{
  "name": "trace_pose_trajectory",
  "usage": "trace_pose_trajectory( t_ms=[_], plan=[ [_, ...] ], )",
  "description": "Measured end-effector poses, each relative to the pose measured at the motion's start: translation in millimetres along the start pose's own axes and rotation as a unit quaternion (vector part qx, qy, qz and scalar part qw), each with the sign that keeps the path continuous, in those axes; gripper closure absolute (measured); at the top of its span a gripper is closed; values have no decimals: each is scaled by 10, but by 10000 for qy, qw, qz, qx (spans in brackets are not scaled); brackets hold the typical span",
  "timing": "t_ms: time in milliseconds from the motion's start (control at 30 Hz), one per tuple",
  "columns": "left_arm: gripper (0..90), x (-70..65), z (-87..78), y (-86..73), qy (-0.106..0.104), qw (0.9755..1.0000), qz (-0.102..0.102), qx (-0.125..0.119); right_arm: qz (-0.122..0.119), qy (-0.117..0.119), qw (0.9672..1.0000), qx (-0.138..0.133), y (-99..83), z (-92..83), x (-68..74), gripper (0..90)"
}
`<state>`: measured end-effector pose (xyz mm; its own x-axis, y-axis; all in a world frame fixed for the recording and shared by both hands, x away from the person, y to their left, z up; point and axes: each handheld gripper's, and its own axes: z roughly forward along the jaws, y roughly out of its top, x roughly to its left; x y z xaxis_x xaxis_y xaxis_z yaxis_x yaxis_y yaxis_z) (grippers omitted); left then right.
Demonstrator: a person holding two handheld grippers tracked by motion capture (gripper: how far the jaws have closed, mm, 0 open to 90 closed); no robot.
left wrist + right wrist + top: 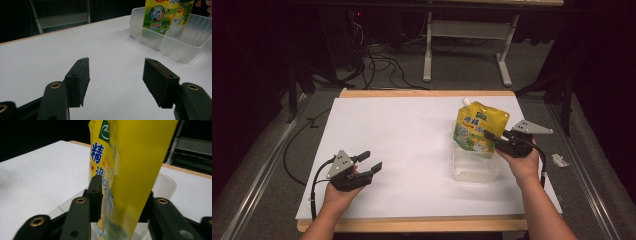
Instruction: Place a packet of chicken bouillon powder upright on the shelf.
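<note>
Two grippers over a white worktop (412, 145), one idle, one holding.

The left gripper (371, 166) hovers wide open and empty; at right, a yellow pouch (479, 127) stands in a clear tub (476, 167), pinched by the right gripper (490, 137).
</note>
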<state>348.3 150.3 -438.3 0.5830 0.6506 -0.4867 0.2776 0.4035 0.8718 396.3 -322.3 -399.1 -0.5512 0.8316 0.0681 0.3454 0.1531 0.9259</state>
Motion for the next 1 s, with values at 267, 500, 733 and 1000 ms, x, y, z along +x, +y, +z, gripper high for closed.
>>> trace_pose_trajectory(
  t_ms=[267,500,733,1000],
  plan=[
    [388,0,1,0,2,10000,-1,0,70,-138,9999,-47,35,-39,-5,398],
    [388,-13,3,-4,-16,10000,14,-1,95,-364,9993,-85,78,-140,19,267],
    [387,-50,10,-13,-62,10000,22,15,55,-368,9991,-189,97,-284,81,233],
    [383,-110,30,-30,-78,9999,44,54,-19,-352,9989,-298,72,-491,228,227]
  ],
)
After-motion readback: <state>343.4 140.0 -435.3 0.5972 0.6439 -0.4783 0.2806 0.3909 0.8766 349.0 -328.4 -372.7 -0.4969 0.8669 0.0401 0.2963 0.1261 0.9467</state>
